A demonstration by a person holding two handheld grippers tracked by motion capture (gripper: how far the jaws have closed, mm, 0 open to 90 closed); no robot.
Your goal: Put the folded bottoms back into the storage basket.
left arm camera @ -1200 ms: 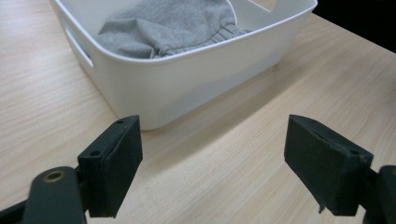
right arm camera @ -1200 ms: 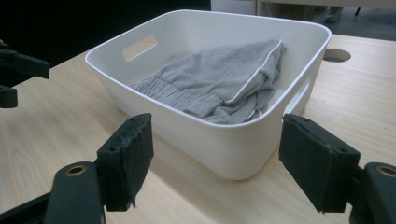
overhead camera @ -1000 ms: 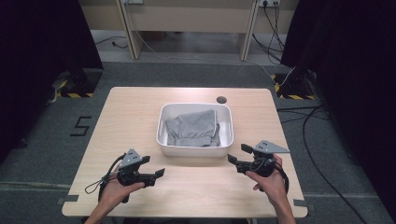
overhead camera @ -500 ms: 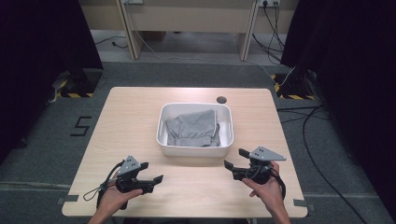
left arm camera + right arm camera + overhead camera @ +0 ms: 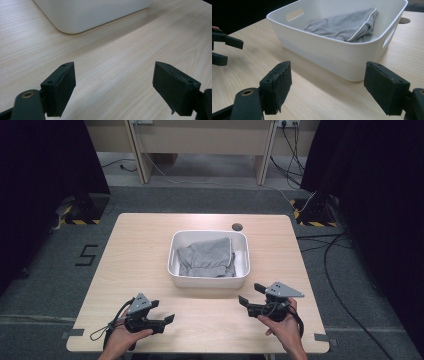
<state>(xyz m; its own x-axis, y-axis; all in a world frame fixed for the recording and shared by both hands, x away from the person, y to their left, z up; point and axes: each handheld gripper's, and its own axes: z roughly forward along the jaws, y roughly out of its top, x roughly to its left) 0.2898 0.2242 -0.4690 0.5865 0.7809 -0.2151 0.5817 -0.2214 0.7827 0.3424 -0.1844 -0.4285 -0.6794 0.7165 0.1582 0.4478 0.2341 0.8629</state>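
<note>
Bare wooden table [image 5: 135, 260] is lying open along the lower part of the high view and down both sides. The white tub [image 5: 209, 281] is standing mid-frame, blocking the centre, with the grey garment [image 5: 207, 256] taking up its inside.

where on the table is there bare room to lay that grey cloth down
Bare wood lies left of the white plastic tub, up to the light wooden table edge, and in a narrower strip on the tub's right. The near middle, between the left hand-held gripper and the right hand-held gripper, is free too. The folded grey cloth takes up most of the tub.
</note>
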